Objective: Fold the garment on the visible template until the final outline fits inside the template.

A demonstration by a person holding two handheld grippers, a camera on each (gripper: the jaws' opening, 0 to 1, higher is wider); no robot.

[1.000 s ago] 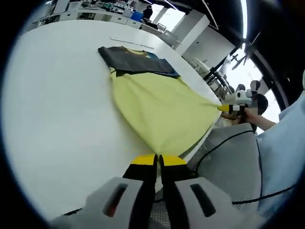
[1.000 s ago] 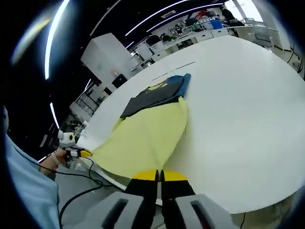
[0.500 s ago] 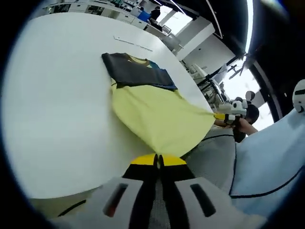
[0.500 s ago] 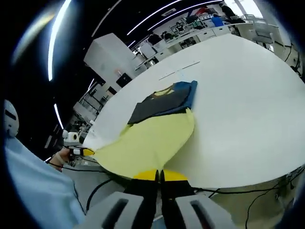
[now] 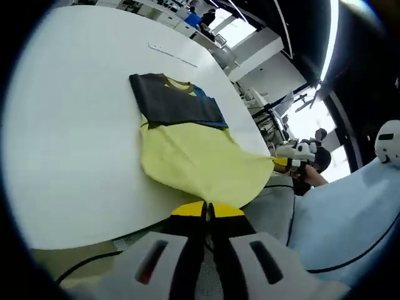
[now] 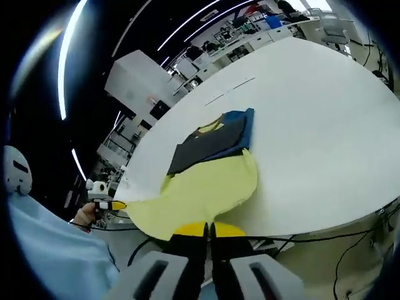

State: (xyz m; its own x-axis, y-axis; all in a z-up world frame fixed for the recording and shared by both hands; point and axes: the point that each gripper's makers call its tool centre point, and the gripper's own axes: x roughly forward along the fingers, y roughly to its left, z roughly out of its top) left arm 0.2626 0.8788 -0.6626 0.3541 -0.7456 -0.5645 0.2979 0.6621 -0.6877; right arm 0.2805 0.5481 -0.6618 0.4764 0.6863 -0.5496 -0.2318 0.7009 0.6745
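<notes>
Both grippers' fingers (image 5: 187, 215) are pinched shut on the hem of the soft yellow-and-dark cloth garment (image 5: 187, 153), left gripper (image 5: 207, 212) and right gripper (image 6: 208, 230) at opposite corners. It looks light and limp. Corners seem the best hold on the white round table (image 5: 69, 125).

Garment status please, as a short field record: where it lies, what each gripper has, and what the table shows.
garment: yellow shirt with dark upper panel, spread on the white table
hem: stretched past the table's near edge
left gripper: shut on the hem's corner
right gripper: shut on the hem's other corner
template: no outline can be made out; a thin strip lies beyond the collar
fold: not yet begun
</notes>
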